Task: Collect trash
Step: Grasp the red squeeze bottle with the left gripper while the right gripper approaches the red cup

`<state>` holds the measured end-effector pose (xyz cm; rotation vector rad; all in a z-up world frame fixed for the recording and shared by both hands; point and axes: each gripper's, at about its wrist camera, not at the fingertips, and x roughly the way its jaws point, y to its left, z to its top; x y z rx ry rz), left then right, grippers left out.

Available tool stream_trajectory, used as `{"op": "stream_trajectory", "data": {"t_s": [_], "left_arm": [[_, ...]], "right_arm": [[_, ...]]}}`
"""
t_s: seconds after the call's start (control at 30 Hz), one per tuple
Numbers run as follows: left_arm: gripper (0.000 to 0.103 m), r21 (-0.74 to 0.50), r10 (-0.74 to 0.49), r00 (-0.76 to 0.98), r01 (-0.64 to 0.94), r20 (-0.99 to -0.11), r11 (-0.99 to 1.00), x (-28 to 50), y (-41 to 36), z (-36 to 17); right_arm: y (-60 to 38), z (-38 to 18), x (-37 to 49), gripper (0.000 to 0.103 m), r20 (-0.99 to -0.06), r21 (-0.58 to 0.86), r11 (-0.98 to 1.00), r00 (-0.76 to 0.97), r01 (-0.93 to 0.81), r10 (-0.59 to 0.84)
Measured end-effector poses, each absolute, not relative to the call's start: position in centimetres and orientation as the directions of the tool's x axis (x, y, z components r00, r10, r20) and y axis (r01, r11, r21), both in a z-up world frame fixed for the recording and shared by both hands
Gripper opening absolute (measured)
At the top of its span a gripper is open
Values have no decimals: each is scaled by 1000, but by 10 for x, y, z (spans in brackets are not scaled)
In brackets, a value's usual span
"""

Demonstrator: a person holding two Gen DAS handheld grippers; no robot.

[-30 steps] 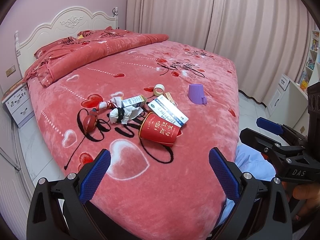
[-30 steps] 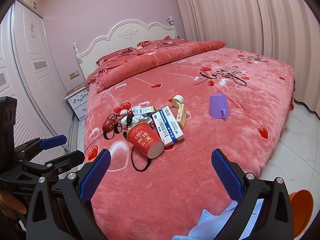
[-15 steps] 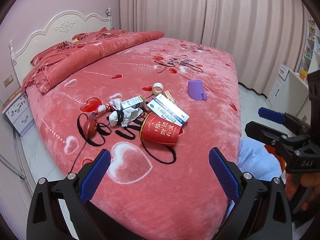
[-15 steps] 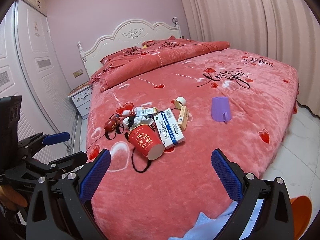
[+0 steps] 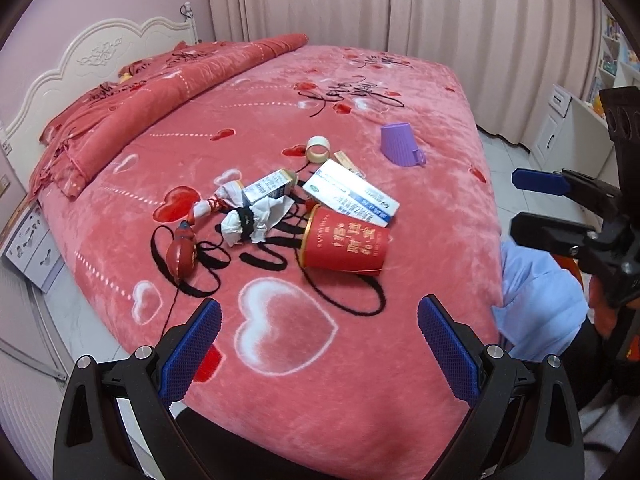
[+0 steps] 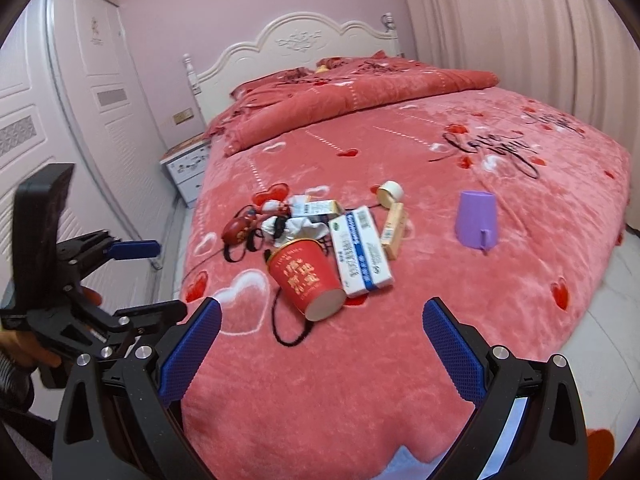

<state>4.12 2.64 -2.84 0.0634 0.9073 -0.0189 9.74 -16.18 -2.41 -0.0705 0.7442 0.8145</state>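
Both grippers hang over the foot edge of the bed [image 5: 400, 392], jaws spread wide, nothing between them. Left gripper [image 5: 319, 350] sits nearer the bed's left corner, right gripper [image 6: 322, 350] a bit further along the same edge; each shows in the other's view off to the side.

Trash pile lies mid-bed, set back from the foot edge with a bare strip of pink blanket in between. Red paper cup [image 5: 346, 242] lies on its side, nearest the grippers, touching the white-blue box [image 5: 351, 193] behind it. Crumpled tissue [image 5: 256, 220] with a black band sits just left of the cup, a small carton [image 5: 269, 187] behind it. Red pouch [image 5: 181, 254] with black cord is furthest left, near the side edge. Tape roll [image 5: 317, 148] and a slim beige box [image 6: 393, 226] lie behind the big box. Purple cup [image 5: 401, 145], upside down, stands apart to the right, open blanket all around it.

Floor gap runs along the left side by the nightstand [image 6: 187, 170] and wardrobe [image 6: 60, 120]. Light blue cloth [image 5: 536, 304] hangs off the bed's right corner.

Versus a second ago: both cameras have closed in on the bed, pile looks larger and more central, jaws unchanged, trash has not moved.
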Motion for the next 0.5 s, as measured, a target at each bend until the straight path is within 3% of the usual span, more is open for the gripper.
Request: {"op": "stream_trajectory", "data": {"t_s": [0.23,0.5], "left_arm": [[97,-5,-19,591,25,-807,1000,57,68,-36],[97,34,-26,548,100,-836,994,76,99,-50]], "right_arm": [[-133,-36,108,98,-636,220,621,372,-752,676],[-96,-48,116,98,-635,185,526,308,-830,709]]}}
